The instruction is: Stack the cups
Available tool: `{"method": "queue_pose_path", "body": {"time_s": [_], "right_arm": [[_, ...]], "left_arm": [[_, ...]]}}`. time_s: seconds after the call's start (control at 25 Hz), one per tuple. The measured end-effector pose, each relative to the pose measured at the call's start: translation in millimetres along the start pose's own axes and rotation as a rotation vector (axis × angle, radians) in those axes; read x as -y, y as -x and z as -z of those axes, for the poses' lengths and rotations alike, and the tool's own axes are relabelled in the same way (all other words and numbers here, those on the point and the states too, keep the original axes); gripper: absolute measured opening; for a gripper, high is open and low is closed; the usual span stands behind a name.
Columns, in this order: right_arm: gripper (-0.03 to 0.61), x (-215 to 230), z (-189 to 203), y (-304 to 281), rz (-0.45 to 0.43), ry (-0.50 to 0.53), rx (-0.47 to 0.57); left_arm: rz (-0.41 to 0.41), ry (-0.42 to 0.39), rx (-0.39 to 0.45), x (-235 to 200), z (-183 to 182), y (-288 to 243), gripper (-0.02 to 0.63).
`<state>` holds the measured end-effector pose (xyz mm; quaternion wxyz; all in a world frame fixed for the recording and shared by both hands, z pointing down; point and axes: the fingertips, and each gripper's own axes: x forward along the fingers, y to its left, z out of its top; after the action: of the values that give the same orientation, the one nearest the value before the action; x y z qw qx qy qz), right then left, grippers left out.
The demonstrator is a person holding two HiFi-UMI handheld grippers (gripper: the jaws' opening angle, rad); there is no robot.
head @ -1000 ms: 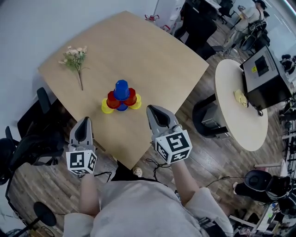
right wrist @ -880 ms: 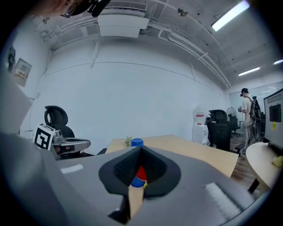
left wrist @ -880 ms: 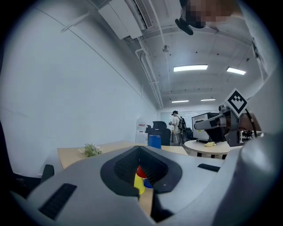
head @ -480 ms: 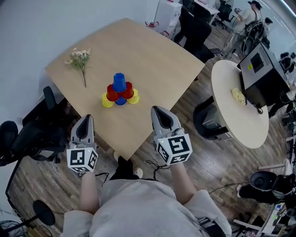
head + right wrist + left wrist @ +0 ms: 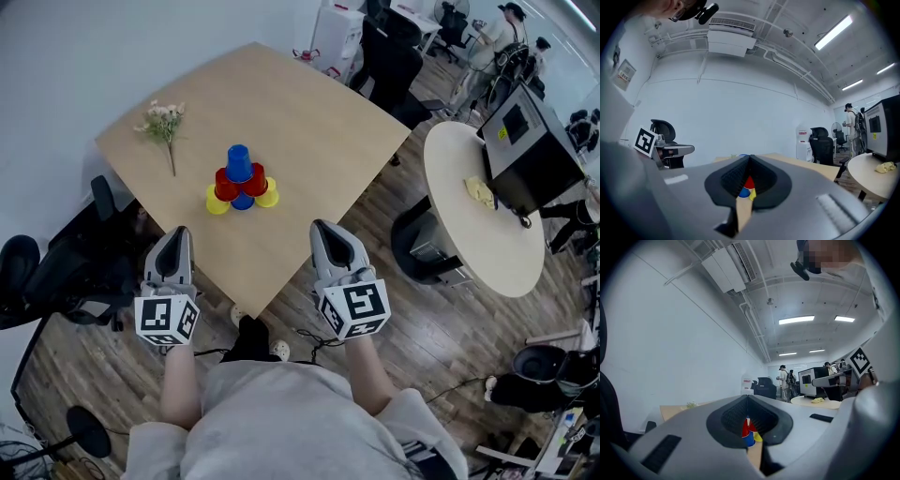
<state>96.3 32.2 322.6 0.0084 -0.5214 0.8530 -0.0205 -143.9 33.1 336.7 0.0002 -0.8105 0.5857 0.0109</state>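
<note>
Stacked cups (image 5: 240,180) (a blue one atop red, blue and yellow) stand on the desk (image 5: 319,122), toward its near-left edge. Left gripper (image 5: 177,236) and right gripper (image 5: 325,230) flank the desk's near corner, well apart from the cups — each with jaws pressed together, holding nothing. A flower sprig (image 5: 163,120) lies by the left corner.

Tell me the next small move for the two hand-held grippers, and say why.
Probably no reach at all: lower both away from the table. The cup stack already stands as a pyramid with a blue cup on top, and the left hand-held gripper and right hand-held gripper are shut, empty and apart from it; going in might topple it.
</note>
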Motion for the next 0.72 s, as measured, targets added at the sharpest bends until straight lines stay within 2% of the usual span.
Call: {"method": "queue_pose_path", "body": {"time_s": [0.72], "right_arm": [[0.012, -6, 6, 5, -0.005, -0.018, -0.016]], "left_arm": [[-0.003, 0.016, -0.020, 7, 10, 9, 0.008]]}}
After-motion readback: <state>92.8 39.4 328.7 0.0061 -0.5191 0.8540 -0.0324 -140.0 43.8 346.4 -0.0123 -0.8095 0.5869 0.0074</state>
